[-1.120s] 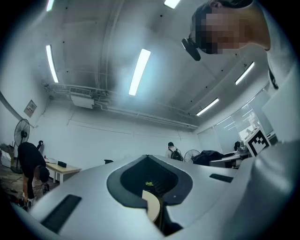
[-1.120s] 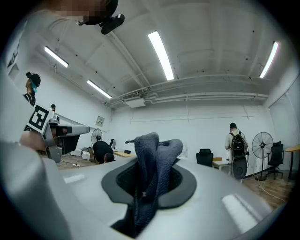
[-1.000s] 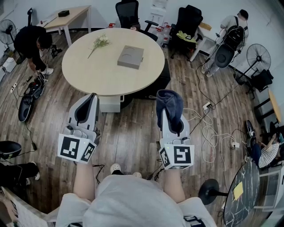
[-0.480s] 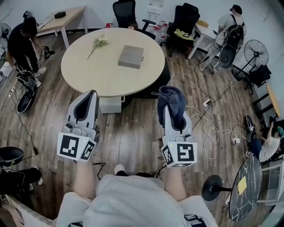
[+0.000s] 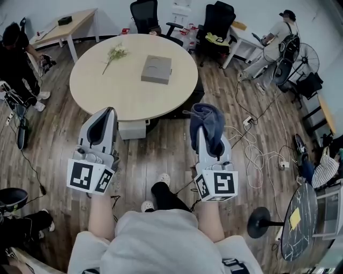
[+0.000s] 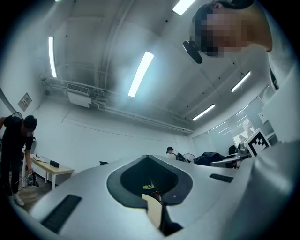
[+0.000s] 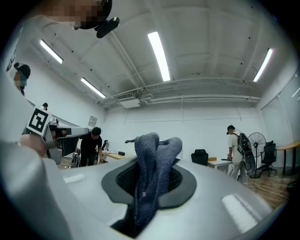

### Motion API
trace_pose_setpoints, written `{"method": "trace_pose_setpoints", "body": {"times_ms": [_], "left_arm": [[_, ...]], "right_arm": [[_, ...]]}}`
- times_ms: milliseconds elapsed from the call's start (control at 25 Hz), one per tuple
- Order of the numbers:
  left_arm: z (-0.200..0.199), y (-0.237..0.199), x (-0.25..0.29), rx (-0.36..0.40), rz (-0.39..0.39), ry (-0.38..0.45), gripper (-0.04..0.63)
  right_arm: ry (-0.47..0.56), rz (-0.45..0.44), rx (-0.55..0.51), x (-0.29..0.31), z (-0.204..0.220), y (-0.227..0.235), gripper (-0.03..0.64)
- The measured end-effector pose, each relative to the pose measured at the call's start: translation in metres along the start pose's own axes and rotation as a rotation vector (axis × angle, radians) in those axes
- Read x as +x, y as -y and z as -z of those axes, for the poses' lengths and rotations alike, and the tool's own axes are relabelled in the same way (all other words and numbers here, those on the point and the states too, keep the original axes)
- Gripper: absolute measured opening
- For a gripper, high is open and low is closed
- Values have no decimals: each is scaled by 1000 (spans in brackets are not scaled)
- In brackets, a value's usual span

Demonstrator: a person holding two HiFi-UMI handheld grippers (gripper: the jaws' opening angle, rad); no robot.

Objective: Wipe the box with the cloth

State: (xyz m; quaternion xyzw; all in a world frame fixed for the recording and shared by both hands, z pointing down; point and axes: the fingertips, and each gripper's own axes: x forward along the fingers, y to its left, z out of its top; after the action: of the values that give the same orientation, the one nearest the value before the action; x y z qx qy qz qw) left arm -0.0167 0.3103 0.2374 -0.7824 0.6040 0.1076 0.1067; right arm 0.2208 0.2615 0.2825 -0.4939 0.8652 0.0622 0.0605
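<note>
A flat grey box lies on the round beige table, far ahead of both grippers. My right gripper is shut on a dark blue cloth, held over the wooden floor just short of the table's near edge. In the right gripper view the cloth bunches up out of the shut right gripper. My left gripper is level with it to the left, shut with nothing in it. The left gripper view points up at the ceiling, and there the left gripper holds nothing.
A flower sprig lies on the table left of the box. Office chairs stand behind the table. Cables trail over the floor at the right. A person bends at the far left, another sits far right.
My body has stepped forward: a leg and both shoes now show below the grippers. Both grippers keep their pose and the cloth stays held. The person at the left has shifted further left.
</note>
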Motion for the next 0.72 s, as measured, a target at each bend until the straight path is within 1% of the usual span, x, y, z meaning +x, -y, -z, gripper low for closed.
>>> {"method": "trace_pose_setpoints", "body": {"times_ms": [320,720], "left_arm": [[16,-29,44,-2,-8,-9,8],[33,-61,139,21,-31,-15,8]], "right_arm": [[-1,-23,-1,61,9,12,72],[10,-70,17,165,16,55,72]]}}
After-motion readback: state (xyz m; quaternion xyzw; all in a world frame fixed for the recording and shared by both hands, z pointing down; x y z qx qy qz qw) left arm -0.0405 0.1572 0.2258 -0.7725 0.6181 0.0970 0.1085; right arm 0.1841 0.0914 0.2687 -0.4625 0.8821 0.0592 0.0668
